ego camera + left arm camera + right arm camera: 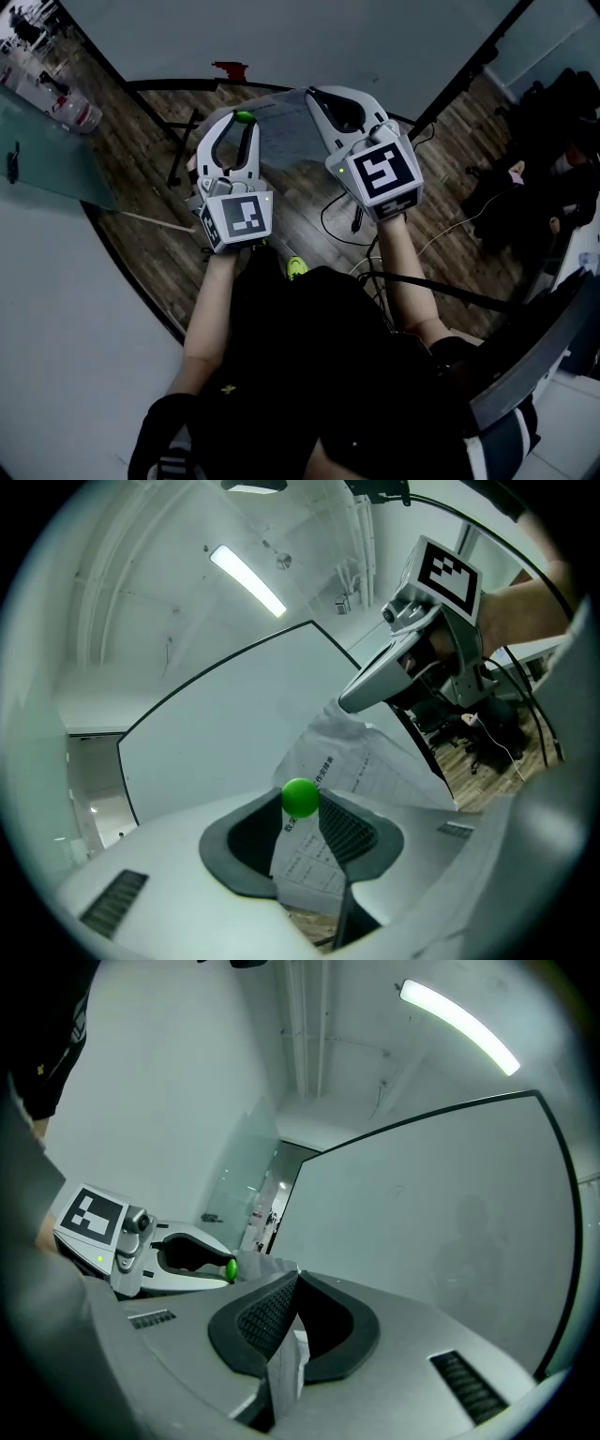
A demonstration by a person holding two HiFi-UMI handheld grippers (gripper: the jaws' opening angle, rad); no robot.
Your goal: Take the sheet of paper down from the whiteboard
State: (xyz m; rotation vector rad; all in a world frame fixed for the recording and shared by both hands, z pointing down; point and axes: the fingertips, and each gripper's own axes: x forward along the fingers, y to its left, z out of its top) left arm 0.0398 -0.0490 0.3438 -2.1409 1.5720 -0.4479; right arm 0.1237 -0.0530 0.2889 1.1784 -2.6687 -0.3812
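**Whiteboard** [328, 42], black-framed: background of both gripper views; only the head view shows the wooden floor [150, 187] below it.
**Sheet of paper** [281, 127], printed and creased: off the board, held in the air in front of it between the 2 grippers.
**Right gripper** [314, 94]: its own view shows the fingers [267, 1316] nearly together, clamped on the sheet's edge.
**Left gripper** [240, 124]: its own view shows the fingers [352, 832] pinching a green ball [300, 797] at their tips, with the sheet passing between them; the sheet's print shows only there.
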